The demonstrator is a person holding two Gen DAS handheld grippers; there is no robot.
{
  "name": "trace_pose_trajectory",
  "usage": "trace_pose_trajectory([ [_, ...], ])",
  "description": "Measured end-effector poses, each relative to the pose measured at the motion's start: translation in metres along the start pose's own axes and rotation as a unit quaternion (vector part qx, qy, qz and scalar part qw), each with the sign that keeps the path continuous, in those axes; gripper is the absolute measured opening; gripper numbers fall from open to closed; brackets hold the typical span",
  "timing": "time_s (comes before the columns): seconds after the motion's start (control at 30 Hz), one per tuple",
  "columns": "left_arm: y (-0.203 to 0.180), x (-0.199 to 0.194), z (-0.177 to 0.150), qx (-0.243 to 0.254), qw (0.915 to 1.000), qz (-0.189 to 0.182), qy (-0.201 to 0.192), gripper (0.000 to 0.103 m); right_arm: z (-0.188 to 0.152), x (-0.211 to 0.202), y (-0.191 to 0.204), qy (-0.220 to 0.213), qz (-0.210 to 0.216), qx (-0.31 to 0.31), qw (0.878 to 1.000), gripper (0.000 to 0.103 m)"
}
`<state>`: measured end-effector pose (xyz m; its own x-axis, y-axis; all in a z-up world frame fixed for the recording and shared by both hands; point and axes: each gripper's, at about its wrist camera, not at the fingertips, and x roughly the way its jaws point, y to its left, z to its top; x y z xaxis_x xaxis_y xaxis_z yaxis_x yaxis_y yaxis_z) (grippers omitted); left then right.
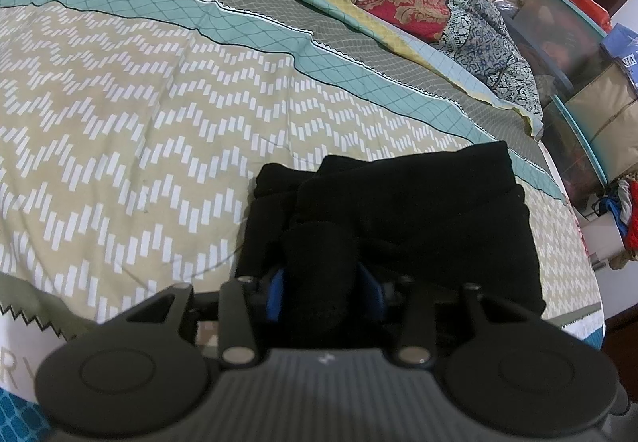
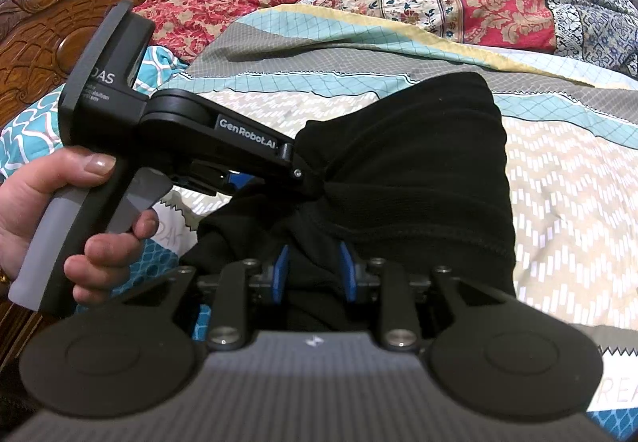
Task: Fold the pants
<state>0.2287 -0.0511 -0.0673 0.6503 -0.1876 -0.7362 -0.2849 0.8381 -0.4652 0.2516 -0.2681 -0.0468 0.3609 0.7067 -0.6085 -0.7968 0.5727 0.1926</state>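
The black pants (image 1: 398, 210) lay bunched in a thick stack on the patterned bedspread (image 1: 119, 123), near its edge. The left gripper (image 1: 325, 282) was clamped on a wad of the cloth, and the right gripper (image 2: 313, 266) pinched another fold close beside it. With both holds so near each other and several layers caught, a lift could have dragged the stack apart or off the bed; how many layers each held was probably not readable against black cloth.
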Motion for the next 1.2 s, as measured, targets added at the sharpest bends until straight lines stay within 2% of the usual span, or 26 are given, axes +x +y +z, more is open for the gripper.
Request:
trace_pose_trajectory([
  [0.2,0.0,0.002,0.001,-0.001,1.0,0.0,0.001,0.041,0.001,-0.004,0.006,-0.006,-0.009,-0.008,1.0,0.038],
  [0.43,0.0,0.001,0.001,0.0,1.0,0.001,0.0,0.042,0.001,-0.027,0.02,-0.059,-0.034,-0.042,0.997,0.04],
  [0.67,0.003,0.002,0.004,-0.004,1.0,-0.007,0.005,0.043,0.011,-0.046,-0.005,-0.101,-0.04,0.006,0.994,0.042],
  [0.77,0.003,0.0,0.004,-0.008,0.9999,-0.008,0.007,0.043,0.018,-0.053,-0.029,-0.113,-0.05,0.047,0.991,0.058],
  [0.83,0.003,-0.007,0.008,-0.022,0.9996,-0.015,0.014,0.051,0.019,-0.055,-0.048,-0.116,-0.054,0.079,0.989,0.079],
  [0.87,0.004,-0.015,0.01,-0.031,0.9992,-0.021,0.013,0.057,0.019,-0.056,-0.056,-0.116,-0.054,0.094,0.987,0.085],
  [0.9,0.005,-0.026,0.012,-0.039,0.999,-0.024,-0.001,0.072,0.019,-0.056,-0.063,-0.114,-0.049,0.11,0.986,0.091],
  [0.93,0.009,-0.043,0.014,-0.043,0.9982,-0.028,-0.03,0.085,0.017,-0.056,-0.071,-0.111,-0.036,0.125,0.985,0.091],
  [1.03,0.025,-0.072,0.02,-0.059,0.9941,-0.058,-0.071,0.094,0.015,-0.053,-0.094,-0.097,0.006,0.172,0.98,0.095],
  [1.1,0.037,-0.08,0.023,-0.071,0.9915,-0.08,-0.075,0.098,0.013,-0.049,-0.108,-0.095,0.016,0.197,0.976,0.096],
  [1.2,0.046,-0.072,0.019,-0.086,0.9917,-0.074,-0.06,0.099,0.01,-0.042,-0.122,-0.095,0.016,0.231,0.968,0.096],
])
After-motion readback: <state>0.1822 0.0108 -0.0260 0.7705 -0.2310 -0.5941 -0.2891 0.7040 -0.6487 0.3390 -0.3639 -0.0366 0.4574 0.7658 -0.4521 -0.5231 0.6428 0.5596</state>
